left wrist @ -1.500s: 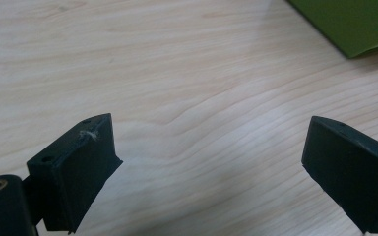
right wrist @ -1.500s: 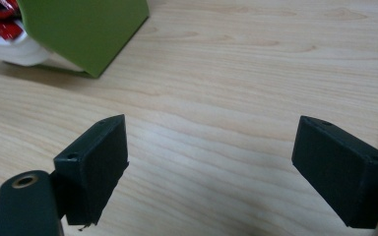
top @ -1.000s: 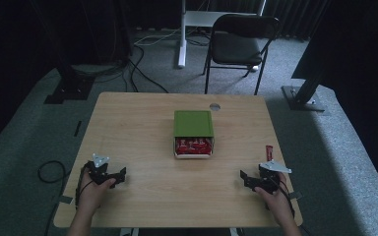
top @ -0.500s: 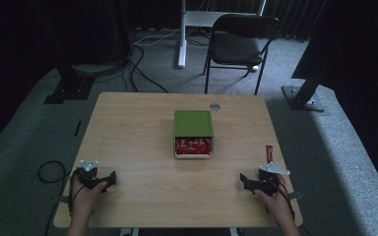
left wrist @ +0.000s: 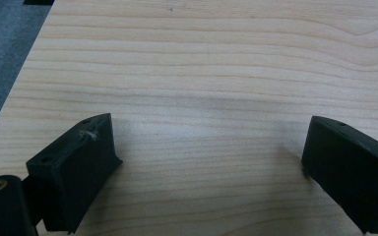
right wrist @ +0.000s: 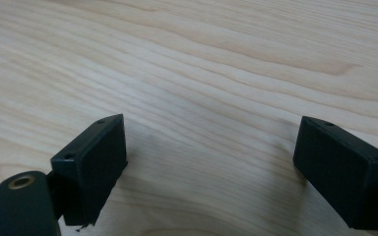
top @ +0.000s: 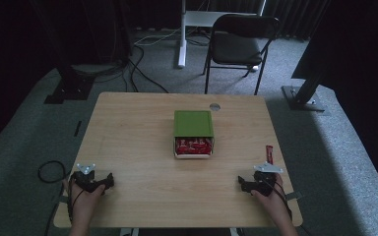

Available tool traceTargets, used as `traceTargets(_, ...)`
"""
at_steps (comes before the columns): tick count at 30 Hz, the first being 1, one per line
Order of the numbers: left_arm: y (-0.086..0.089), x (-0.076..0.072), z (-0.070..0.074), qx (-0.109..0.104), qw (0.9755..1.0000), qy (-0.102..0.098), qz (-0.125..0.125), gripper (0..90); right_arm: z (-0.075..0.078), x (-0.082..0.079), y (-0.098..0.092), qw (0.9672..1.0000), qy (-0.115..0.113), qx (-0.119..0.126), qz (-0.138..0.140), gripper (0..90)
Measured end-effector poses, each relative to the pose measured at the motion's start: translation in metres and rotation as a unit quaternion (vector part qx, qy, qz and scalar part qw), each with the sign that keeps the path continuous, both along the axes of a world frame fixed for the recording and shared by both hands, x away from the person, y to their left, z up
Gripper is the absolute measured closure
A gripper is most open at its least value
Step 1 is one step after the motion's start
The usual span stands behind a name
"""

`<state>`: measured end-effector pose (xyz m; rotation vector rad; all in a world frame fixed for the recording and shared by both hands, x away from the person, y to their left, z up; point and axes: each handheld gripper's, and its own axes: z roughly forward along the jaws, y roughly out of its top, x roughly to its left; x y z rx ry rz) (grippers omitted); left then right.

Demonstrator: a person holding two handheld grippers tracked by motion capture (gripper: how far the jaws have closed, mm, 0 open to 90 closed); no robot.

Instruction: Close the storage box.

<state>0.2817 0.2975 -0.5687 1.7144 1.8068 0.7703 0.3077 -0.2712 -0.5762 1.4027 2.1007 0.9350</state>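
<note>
From above, the left hand-held gripper (top: 109,180) and right hand-held gripper (top: 241,183) rest at the tabletop's (top: 138,142) near corners, well apart from the half-covered green box (top: 193,124) of red packets (top: 193,146) mid-table; a red stick (top: 269,154) lies just beyond the right one. Each gripper view shows released jaws over bare wood.

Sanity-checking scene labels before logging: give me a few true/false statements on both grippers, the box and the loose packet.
1. Both grippers stand open over bare wood: left gripper, right gripper. True.
2. The green lid fully covers the box. False: red packets show at its near end.
3. A red packet lies near the table's right edge. True.
4. The left gripper holds a packet. False: its jaws hold nothing.
</note>
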Motion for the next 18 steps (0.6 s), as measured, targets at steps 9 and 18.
traceTargets(9, 0.0005, 0.0009, -0.0001, 0.0, 0.9997, 0.003, 0.026, 4.7, -0.0001, 0.0002, -0.0002, 1.0, 0.001, 0.001, 0.0, 12.0)
traceTargets(18, -0.0004, 0.0022, -0.0003, -0.002, 0.9991, 0.004, 0.042, 3.2, -0.0001, 0.0003, -0.0001, 1.0, 0.001, 0.001, 0.001, 11.5)
